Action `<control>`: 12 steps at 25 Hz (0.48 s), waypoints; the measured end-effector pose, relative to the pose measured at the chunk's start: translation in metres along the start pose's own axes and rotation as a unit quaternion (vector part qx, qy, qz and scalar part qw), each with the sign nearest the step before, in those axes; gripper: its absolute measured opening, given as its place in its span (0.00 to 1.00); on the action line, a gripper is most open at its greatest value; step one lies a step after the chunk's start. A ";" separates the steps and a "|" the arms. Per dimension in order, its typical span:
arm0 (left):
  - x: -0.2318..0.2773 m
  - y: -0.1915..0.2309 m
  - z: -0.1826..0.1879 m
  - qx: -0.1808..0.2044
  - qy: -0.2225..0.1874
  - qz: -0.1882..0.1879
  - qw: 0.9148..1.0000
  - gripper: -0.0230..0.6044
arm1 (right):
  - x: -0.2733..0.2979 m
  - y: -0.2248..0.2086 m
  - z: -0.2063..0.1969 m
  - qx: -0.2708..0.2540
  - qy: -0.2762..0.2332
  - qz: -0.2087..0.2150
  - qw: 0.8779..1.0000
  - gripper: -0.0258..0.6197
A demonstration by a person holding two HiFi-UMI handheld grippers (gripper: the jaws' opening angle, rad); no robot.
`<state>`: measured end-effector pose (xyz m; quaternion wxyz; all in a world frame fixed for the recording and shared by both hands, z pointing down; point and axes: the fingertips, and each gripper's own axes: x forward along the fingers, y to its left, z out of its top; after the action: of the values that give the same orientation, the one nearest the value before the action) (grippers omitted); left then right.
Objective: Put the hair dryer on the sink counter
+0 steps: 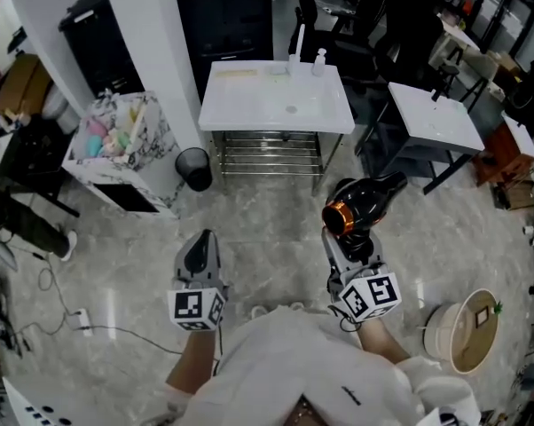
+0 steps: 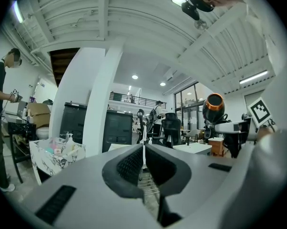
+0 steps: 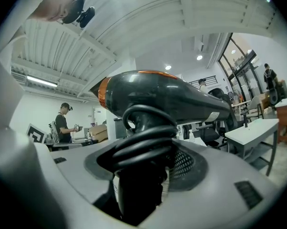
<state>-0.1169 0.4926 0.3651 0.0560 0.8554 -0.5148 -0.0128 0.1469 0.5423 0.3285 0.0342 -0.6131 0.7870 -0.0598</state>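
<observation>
A black hair dryer [image 1: 360,204] with an orange ring at its back end stands upright in my right gripper [image 1: 348,240], which is shut on its handle. In the right gripper view the hair dryer [image 3: 167,97] fills the middle, its cord coiled around the handle between the jaws. My left gripper [image 1: 199,254] hangs shut and holds nothing, its jaws closed together in the left gripper view [image 2: 143,168]. The white sink counter [image 1: 276,96] stands ahead across the floor, with a faucet [image 1: 295,44] and a small bottle [image 1: 319,61] at its back edge.
A patterned bin [image 1: 121,149] of pastel items and a black waste bin [image 1: 194,168] stand left of the counter. A white table [image 1: 435,118] is to the right, a round basket [image 1: 467,329] at the lower right. Cables [image 1: 63,313] lie on the floor at left.
</observation>
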 end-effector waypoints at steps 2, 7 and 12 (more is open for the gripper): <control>0.003 0.013 -0.007 0.000 0.004 -0.007 1.000 0.09 | 0.012 0.010 -0.008 -0.004 0.002 -0.005 1.000 0.48; 0.001 0.042 -0.015 -0.009 0.013 -0.003 1.000 0.09 | 0.035 0.032 -0.018 0.000 0.011 -0.001 1.000 0.48; 0.004 0.052 -0.012 -0.007 0.020 0.010 1.000 0.09 | 0.047 0.042 -0.017 -0.010 0.021 0.008 1.000 0.48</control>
<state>-0.1597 0.4656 0.3832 0.0721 0.8500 -0.5218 0.0010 0.0931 0.5072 0.3410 0.0122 -0.6054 0.7932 -0.0649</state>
